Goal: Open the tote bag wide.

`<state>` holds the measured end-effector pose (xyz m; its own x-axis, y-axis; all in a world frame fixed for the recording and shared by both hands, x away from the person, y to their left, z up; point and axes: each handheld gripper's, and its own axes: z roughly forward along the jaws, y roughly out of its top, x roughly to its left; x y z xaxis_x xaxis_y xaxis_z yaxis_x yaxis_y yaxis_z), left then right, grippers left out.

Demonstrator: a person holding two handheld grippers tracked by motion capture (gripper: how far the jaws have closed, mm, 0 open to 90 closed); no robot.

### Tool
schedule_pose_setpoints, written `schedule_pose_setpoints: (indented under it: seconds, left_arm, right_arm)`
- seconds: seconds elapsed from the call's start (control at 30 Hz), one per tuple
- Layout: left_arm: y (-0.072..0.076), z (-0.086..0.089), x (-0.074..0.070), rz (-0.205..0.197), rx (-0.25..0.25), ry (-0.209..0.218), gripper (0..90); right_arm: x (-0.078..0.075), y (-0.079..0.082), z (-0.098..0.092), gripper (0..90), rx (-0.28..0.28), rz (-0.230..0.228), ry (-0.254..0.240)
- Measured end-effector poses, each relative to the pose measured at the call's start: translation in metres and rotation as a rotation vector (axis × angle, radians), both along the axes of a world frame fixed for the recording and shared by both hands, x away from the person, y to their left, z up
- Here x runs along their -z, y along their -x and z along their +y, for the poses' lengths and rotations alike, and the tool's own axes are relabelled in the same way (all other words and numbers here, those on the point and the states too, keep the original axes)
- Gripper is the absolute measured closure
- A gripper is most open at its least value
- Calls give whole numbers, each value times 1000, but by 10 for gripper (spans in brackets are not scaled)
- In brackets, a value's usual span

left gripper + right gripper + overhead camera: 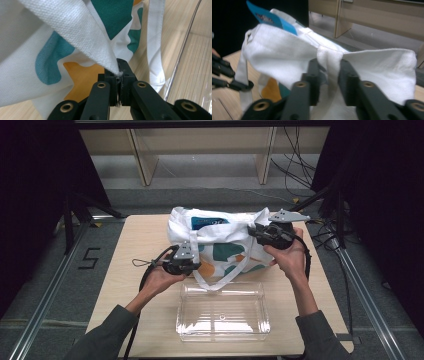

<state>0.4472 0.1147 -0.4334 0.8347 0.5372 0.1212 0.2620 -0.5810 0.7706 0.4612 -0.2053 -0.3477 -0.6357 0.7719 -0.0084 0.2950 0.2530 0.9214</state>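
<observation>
A white cloth tote bag with teal and orange shapes lies on the wooden table. My left gripper is at the bag's near left side. In the left gripper view it is shut on a pinched corner of the white cloth. My right gripper is at the bag's upper right rim. In the right gripper view it is shut on a bunched fold of the rim. A blue card sticks out of the bag's mouth. One strap hangs toward me.
A clear plastic tray sits on the table just in front of the bag, and its rim is close to the strap. Wooden shelving stands behind the table. Cables trail at the back right, and metal rails run along both sides.
</observation>
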Motion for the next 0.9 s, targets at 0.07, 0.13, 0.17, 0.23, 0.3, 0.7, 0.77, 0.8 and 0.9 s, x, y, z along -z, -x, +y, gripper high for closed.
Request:
schedule_pose_setpoints:
  seconds: [0.07,0.13,0.17,0.23,0.3,0.7,0.77,0.8,0.9]
  left_arm:
    - [-1,0,1,-1,-3,5,874]
    - [-1,-1,0,5,-6,8,873]
    - [-2,-1,0,2,-5,13,873]
    - [-2,-2,1,4,0,7,872]
    - [-4,-3,4,15,1,-12,872]
    - [-20,11,17,91,-60,15,702]
    - [-14,14,7,78,-73,54,578]
    - [-11,16,-1,65,-74,62,521]
    - [-1,21,-26,13,-92,96,416]
  right_arm:
    - [-4,8,-2,832,-11,-21,45]
    - [-10,18,-6,840,-27,-67,92]
    - [-13,27,-6,841,-26,-66,107]
    - [-15,41,-7,842,-44,-75,155]
    - [-9,51,-7,842,-39,-91,210]
    - [55,19,-14,846,-46,90,320]
    - [64,19,-15,847,-57,124,314]
    - [68,18,-15,848,-59,125,308]
    - [73,20,-17,849,-79,151,298]
